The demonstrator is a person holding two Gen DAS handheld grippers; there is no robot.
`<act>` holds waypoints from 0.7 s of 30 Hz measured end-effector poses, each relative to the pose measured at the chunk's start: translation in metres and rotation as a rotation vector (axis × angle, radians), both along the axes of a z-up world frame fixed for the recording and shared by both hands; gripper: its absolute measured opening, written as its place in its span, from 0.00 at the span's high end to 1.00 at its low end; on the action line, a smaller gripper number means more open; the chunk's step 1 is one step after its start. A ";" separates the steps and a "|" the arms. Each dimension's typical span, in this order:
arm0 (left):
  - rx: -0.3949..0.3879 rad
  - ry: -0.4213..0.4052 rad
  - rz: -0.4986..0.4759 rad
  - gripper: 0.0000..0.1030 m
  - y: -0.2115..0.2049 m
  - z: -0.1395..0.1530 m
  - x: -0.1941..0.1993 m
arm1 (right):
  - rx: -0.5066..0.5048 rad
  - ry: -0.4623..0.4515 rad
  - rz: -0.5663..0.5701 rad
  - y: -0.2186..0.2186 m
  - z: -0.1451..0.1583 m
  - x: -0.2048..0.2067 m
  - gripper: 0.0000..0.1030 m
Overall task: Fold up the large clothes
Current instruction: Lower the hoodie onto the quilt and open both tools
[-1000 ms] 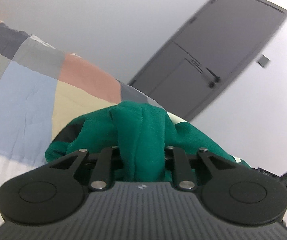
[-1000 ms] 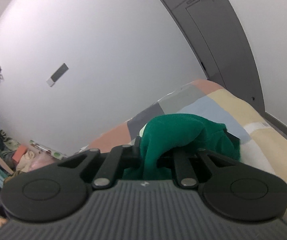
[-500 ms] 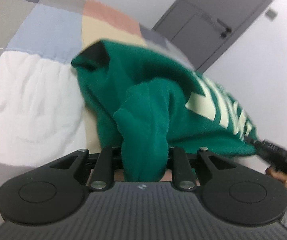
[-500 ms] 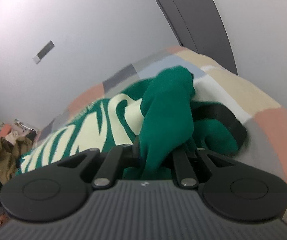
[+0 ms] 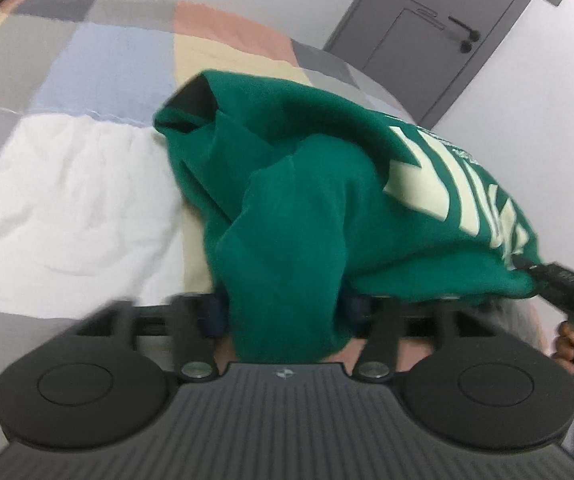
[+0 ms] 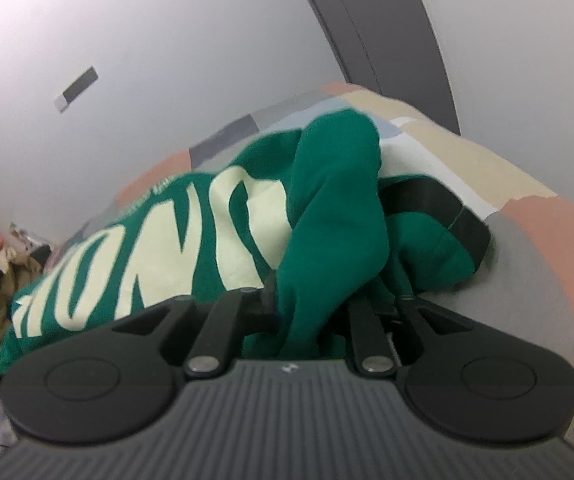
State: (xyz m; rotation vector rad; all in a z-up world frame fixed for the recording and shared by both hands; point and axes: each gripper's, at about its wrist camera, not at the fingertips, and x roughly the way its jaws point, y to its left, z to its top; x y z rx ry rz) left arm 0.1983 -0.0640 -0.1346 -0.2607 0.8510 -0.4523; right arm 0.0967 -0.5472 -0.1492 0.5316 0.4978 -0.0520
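1. One green sweatshirt (image 5: 327, 168), mid-frame.
2. One patchwork bed (image 5: 71, 128), left.
3. One grey door (image 5: 439, 28), upper right.
4. Two claws: left claw (image 5: 283, 312), right claw (image 6: 307, 312).

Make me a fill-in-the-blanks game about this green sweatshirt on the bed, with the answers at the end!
1. The sweatshirt is mostly ____ in colour.
2. Its big letters are printed in pale ____.
3. It lies on a patchwork ____ of coloured squares.
4. The door behind the bed is dark ____.

Missing words: green; cream; quilt; grey
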 end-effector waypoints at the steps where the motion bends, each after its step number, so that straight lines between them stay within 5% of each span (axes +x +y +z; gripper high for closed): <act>1: 0.019 -0.018 0.022 0.29 0.002 0.006 -0.005 | -0.005 -0.001 -0.009 -0.002 0.006 -0.002 0.66; 4: 0.040 -0.062 0.050 0.29 0.006 0.027 -0.018 | -0.036 -0.001 -0.011 0.001 0.023 -0.014 0.47; 21: 0.021 -0.346 0.036 0.29 -0.023 0.193 -0.115 | -0.125 -0.215 0.044 0.048 0.164 -0.090 0.47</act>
